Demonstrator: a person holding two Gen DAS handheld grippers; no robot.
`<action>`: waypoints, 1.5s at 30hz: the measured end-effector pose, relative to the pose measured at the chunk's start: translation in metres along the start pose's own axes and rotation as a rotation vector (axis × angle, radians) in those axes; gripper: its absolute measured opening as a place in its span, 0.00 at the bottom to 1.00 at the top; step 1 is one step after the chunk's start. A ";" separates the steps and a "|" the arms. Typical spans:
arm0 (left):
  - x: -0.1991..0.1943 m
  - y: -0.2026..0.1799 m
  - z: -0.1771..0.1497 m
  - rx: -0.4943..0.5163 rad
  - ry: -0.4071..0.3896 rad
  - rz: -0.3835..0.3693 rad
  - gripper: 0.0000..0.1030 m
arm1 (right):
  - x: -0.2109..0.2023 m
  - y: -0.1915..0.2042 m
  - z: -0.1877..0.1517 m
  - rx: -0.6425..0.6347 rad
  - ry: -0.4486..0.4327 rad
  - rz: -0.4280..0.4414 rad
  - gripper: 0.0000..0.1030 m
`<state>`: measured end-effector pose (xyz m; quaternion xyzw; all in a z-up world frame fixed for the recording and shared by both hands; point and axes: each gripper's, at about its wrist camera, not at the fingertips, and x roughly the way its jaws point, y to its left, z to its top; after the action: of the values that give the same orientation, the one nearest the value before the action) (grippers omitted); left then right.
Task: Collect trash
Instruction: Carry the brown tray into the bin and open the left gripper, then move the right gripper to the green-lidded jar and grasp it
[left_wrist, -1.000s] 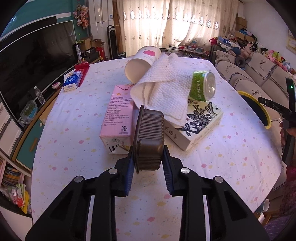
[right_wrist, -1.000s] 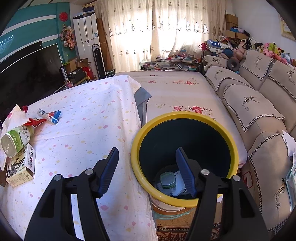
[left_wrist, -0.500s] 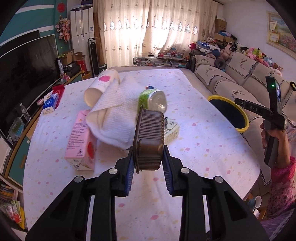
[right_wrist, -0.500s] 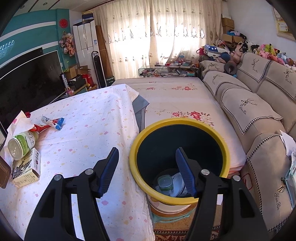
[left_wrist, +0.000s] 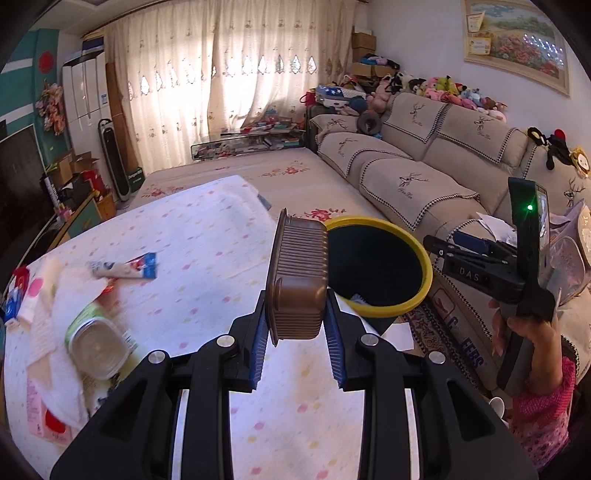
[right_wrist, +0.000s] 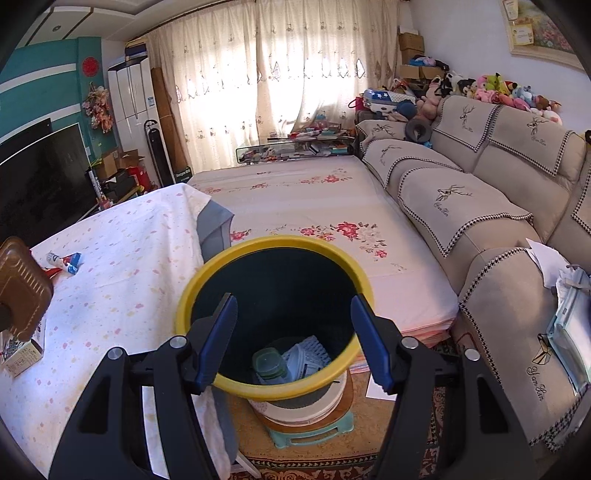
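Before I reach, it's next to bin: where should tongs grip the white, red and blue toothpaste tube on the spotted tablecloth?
The white, red and blue toothpaste tube lies flat: take its middle from above, tongs spanning its narrow width, where bare spotted tablecloth flanks both long sides.

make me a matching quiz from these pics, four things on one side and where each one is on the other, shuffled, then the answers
Things
1. brown ribbed tray
2. green can
3. yellow-rimmed bin
4. toothpaste tube

Places
A. lying on its side on the dotted tablecloth, next to the white paper towel
B. lying flat on the tablecloth, farther back
C. clamped between the pads of the left gripper
D. beside the table, below the open right gripper

Pairs: 1-C, 2-A, 3-D, 4-B
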<state>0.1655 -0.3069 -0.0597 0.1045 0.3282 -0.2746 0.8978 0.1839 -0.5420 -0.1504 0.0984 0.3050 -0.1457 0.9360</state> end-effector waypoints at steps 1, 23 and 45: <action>0.009 -0.010 0.005 0.012 -0.001 -0.007 0.28 | -0.001 -0.008 -0.001 0.007 0.000 -0.009 0.59; 0.201 -0.118 0.070 0.086 0.137 -0.036 0.28 | 0.015 -0.101 -0.011 0.098 0.028 -0.100 0.59; 0.155 -0.083 0.056 0.018 0.104 -0.045 0.53 | 0.010 -0.080 -0.004 0.074 0.034 -0.081 0.59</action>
<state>0.2470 -0.4617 -0.1174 0.1195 0.3741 -0.2918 0.8721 0.1632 -0.6180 -0.1671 0.1228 0.3189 -0.1931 0.9198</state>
